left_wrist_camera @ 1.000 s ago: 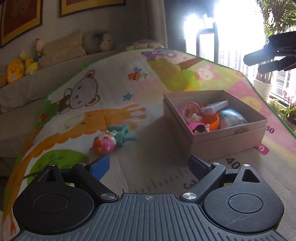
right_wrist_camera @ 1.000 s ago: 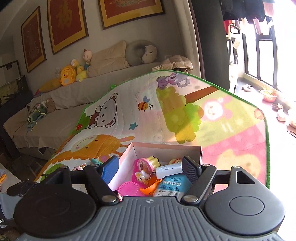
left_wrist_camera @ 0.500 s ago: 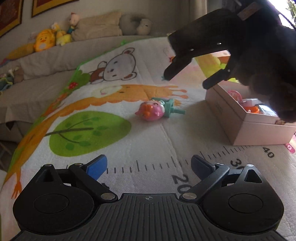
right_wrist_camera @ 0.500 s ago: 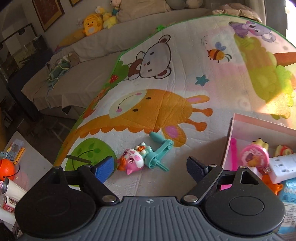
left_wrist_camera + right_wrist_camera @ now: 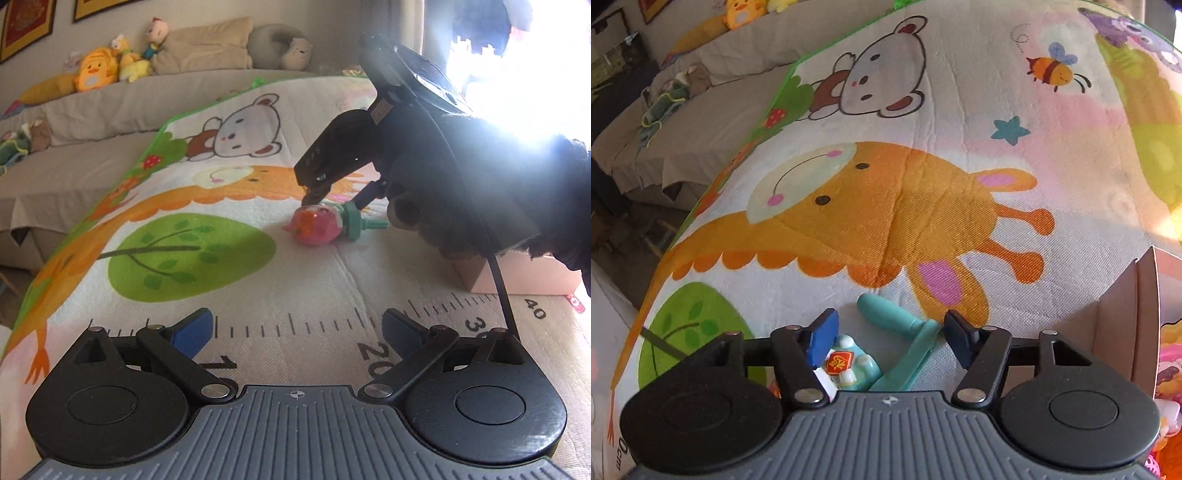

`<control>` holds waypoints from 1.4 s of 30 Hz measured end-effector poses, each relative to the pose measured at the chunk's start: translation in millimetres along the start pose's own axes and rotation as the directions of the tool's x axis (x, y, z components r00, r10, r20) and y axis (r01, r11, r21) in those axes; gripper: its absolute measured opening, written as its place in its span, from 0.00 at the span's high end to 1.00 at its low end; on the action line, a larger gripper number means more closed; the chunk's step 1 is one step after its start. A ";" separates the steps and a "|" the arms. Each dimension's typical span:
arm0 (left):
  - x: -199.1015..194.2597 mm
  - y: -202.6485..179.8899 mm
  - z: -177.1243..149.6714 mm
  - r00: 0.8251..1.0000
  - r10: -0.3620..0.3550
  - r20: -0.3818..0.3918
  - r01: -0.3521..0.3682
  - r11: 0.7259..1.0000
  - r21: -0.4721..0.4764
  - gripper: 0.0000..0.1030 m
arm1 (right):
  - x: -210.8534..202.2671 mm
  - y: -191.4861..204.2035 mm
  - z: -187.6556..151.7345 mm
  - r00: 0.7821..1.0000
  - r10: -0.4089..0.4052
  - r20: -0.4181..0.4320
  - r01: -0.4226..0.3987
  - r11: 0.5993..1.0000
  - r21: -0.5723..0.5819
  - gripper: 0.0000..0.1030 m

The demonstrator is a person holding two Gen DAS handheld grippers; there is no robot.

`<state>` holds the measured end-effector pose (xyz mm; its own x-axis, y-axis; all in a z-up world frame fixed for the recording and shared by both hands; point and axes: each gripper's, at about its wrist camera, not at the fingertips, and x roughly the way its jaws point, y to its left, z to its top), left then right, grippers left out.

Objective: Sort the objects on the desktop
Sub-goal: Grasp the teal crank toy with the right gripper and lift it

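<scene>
At 6 o'clock under my right tool (image 5: 886, 338), jaws closing but unclamped, the pink-and-teal toy (image 5: 882, 354) points toward 11 o'clock.

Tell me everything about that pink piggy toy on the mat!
The pink piggy toy looks like shiny plastic: a round pink body in a pale blue outfit with a red badge, joined to a teal stand with a cross-bar and handle. It lies on its side on the play mat, left of the pink box. The right gripper straddles it, jaws just closing; contact is unclear.
</scene>
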<state>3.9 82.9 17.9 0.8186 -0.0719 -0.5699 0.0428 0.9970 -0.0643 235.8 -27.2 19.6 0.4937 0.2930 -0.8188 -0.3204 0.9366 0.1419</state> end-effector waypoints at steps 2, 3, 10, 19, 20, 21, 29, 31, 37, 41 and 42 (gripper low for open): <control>-3.0 -1.7 -1.3 1.000 -0.004 0.004 0.004 1.000 0.015 0.02 | -7.7 7.1 -7.6 0.999 0.040 -0.028 -0.041 0.999 -0.035 0.51; -4.7 -3.2 -2.3 1.000 -0.006 0.007 0.006 1.000 0.024 0.02 | -12.0 11.4 -12.8 0.997 0.056 -0.044 -0.058 0.997 -0.047 0.52; -21.1 -11.0 -18.3 0.999 -0.043 -0.027 0.046 0.994 0.098 0.02 | -50.5 25.9 -66.5 0.974 0.180 -0.140 -0.195 0.976 -0.098 0.66; -30.2 -19.8 -31.5 0.996 -0.053 -0.076 0.064 0.988 0.139 0.02 | -111.9 -9.5 -144.8 0.970 0.203 -0.133 -0.216 0.972 -0.091 0.66; -29.2 -20.7 -31.2 0.995 -0.050 -0.081 0.061 0.988 0.139 0.02 | -117.4 -13.9 -150.8 0.973 0.194 -0.126 -0.207 0.974 -0.096 0.66; -28.2 -21.8 -30.5 0.995 -0.048 -0.087 0.060 0.988 0.139 0.02 | -122.7 -18.6 -156.5 0.977 0.181 -0.115 -0.193 0.976 -0.101 0.66; -27.7 -15.3 -17.3 0.998 0.006 -0.069 0.003 0.992 0.127 0.02 | -151.9 -43.9 -180.6 0.998 0.053 0.015 -0.050 0.987 -0.156 0.63; -29.7 -8.8 -12.5 0.998 0.023 -0.058 -0.016 0.992 0.122 0.02 | -159.7 -45.6 -184.8 0.998 0.045 0.054 -0.036 0.986 -0.160 0.56; -20.6 3.4 4.5 0.998 0.039 -0.041 -0.035 0.996 0.086 0.02 | -181.5 -39.6 -196.2 0.988 0.056 0.146 -0.027 0.981 -0.194 0.37; 6.3 -2.0 19.5 0.997 0.069 -0.040 -0.065 0.994 0.085 0.02 | -184.5 -31.0 -208.4 0.982 0.068 0.175 -0.028 0.974 -0.225 0.30; 13.9 -3.5 22.4 0.996 0.081 -0.042 -0.077 0.993 0.088 0.02 | -182.9 -28.3 -210.7 0.982 0.077 0.175 -0.035 0.972 -0.232 0.29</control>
<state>28.0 79.0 28.6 0.7944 0.0084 -0.6074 0.0292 0.9982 0.0520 -15.8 -147.7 48.1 0.6015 0.3933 -0.6953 -0.5161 0.8557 0.0375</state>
